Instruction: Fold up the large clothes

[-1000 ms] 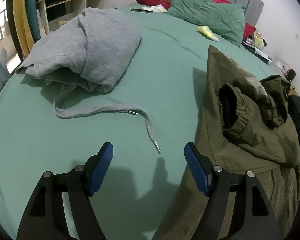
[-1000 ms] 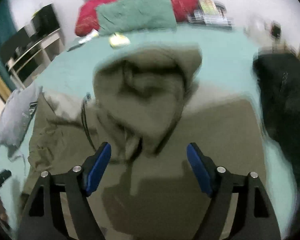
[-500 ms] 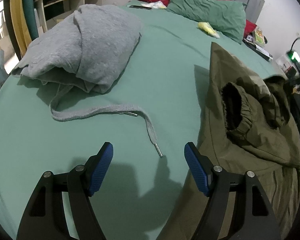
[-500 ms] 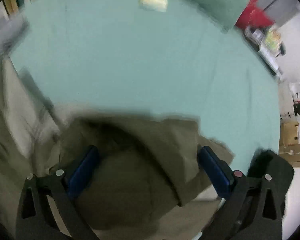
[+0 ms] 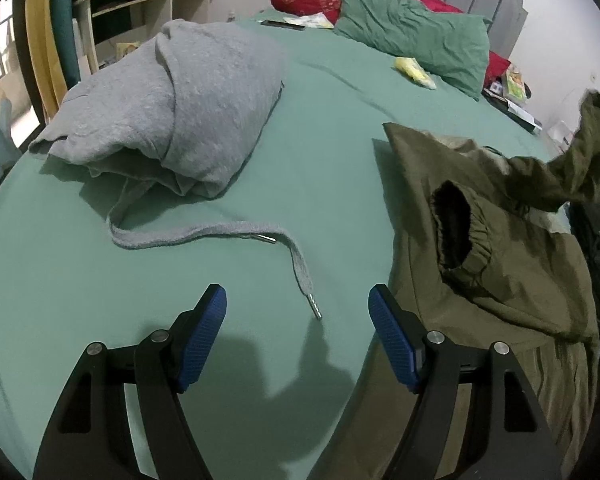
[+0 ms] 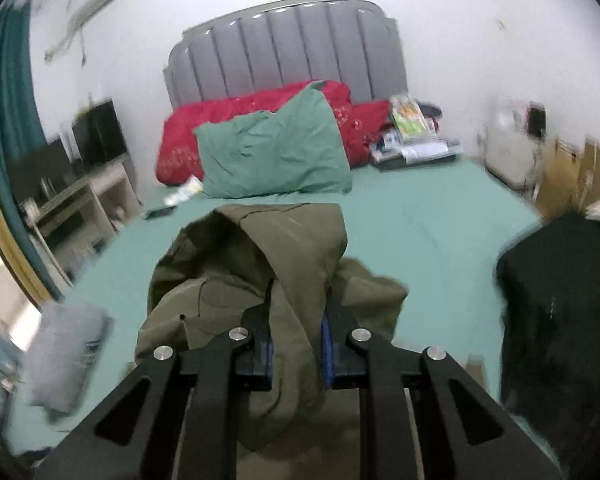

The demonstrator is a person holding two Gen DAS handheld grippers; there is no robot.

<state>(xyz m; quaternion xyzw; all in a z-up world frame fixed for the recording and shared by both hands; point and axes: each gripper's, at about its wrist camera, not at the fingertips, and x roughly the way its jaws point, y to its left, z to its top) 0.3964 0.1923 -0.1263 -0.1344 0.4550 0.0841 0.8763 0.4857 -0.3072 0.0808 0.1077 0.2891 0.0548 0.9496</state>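
1. Your right gripper (image 6: 296, 340) pinches a fold of the olive jacket (image 6: 260, 276), lifting it off the bed (image 6: 440, 216).
2. Your left gripper (image 5: 297, 310) hangs spread over the sheet; the jacket (image 5: 500, 264) lies to its right, the grey hoodie (image 5: 180, 96) ahead-left, its drawstring (image 5: 300, 268) between the fingers.

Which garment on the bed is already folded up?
The grey hoodie, bundled with its drawstring trailing; the olive jacket lies rumpled, part held by the right gripper.
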